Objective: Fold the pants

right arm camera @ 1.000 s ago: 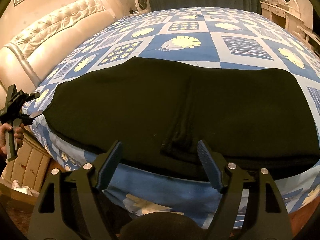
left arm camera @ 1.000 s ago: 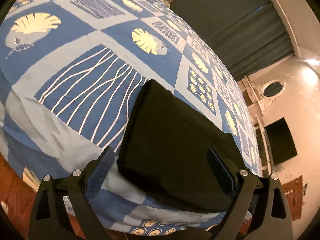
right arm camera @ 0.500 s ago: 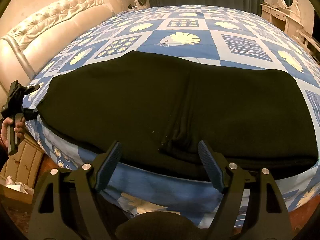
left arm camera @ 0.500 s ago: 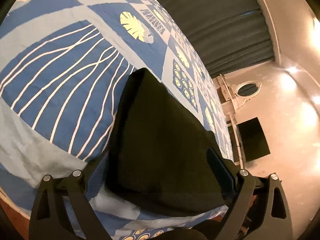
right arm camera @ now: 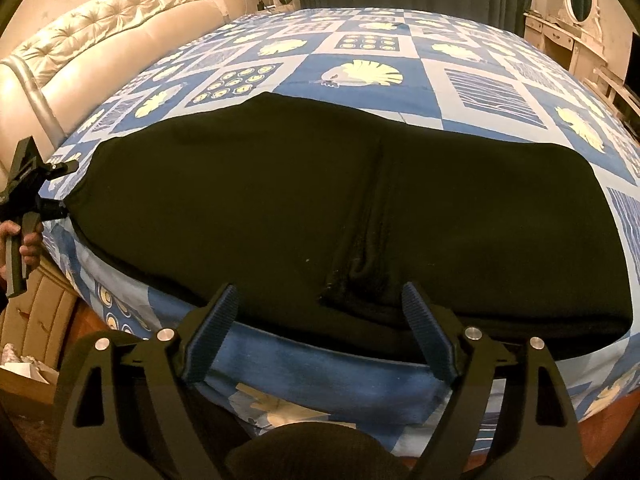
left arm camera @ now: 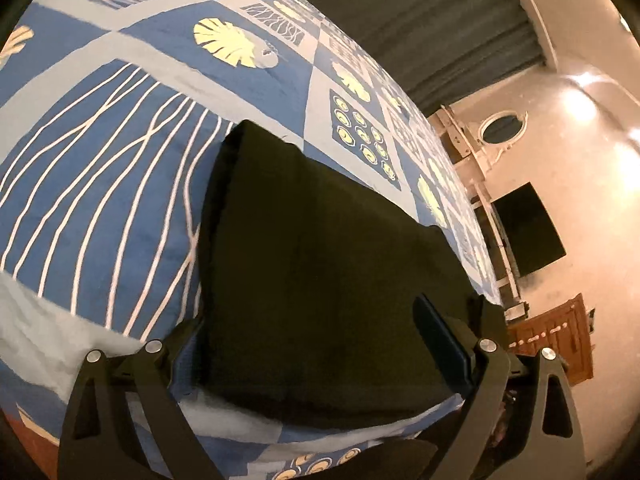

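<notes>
Grippers, two: left gripper (left arm camera: 316, 332) spread wide astride one end of one black pants (right arm camera: 320, 216), right gripper (right arm camera: 324, 320) wide at the near edge, pants flat on one blue patterned bedspread (right arm camera: 472, 92), one headboard (right arm camera: 100, 56).

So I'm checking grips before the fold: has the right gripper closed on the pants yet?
No: the right gripper is wide open, its fingers straddling the near edge of the black pants.
</notes>
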`<state>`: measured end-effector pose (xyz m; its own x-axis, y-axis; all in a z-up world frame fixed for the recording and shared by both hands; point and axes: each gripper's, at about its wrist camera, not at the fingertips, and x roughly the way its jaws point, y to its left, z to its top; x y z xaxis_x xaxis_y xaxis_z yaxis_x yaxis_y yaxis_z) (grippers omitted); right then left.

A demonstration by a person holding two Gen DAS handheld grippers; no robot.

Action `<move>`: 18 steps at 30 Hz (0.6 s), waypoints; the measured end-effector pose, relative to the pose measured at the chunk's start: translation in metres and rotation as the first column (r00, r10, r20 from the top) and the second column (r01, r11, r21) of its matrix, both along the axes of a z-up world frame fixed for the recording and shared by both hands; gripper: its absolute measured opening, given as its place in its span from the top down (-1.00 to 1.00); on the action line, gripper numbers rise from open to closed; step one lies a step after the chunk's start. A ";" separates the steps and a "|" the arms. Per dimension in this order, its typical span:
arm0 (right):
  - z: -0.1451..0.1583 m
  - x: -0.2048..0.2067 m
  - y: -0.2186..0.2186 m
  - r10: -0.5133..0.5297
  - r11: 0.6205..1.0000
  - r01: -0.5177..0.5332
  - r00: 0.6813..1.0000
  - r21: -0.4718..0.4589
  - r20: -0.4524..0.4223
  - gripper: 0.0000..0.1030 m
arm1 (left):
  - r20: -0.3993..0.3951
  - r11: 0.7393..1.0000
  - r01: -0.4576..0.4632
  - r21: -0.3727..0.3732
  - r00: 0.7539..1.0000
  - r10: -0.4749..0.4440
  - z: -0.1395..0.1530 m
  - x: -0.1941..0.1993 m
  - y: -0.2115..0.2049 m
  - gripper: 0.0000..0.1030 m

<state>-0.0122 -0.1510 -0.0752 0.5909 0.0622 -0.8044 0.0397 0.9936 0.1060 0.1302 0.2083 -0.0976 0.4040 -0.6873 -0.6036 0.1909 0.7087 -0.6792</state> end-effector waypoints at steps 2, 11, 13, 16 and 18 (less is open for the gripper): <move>0.000 0.000 0.000 0.000 1.000 0.000 1.000 -0.001 0.000 -0.64 | -0.006 1.000 0.004 0.000 1.000 -0.004 -0.001 0.003 -0.001 -0.78; -0.001 0.001 0.000 0.000 1.000 0.000 1.000 -0.003 -0.009 -0.64 | -0.119 0.997 -0.057 -0.056 0.992 0.050 -0.022 0.009 0.026 0.63; -0.001 0.002 0.000 0.000 1.000 0.000 1.000 -0.002 -0.009 -0.64 | -0.140 0.992 -0.070 -0.106 0.989 0.055 -0.024 0.007 0.032 0.69; -0.001 0.002 0.000 0.000 1.000 0.000 1.000 -0.003 -0.009 -0.64 | -0.118 0.993 -0.063 -0.103 0.992 0.051 -0.019 0.006 0.031 0.73; -0.001 0.002 0.000 0.000 1.000 0.000 1.000 -0.004 -0.009 -0.64 | -0.121 0.992 -0.069 -0.107 0.991 0.056 -0.016 0.005 0.031 0.73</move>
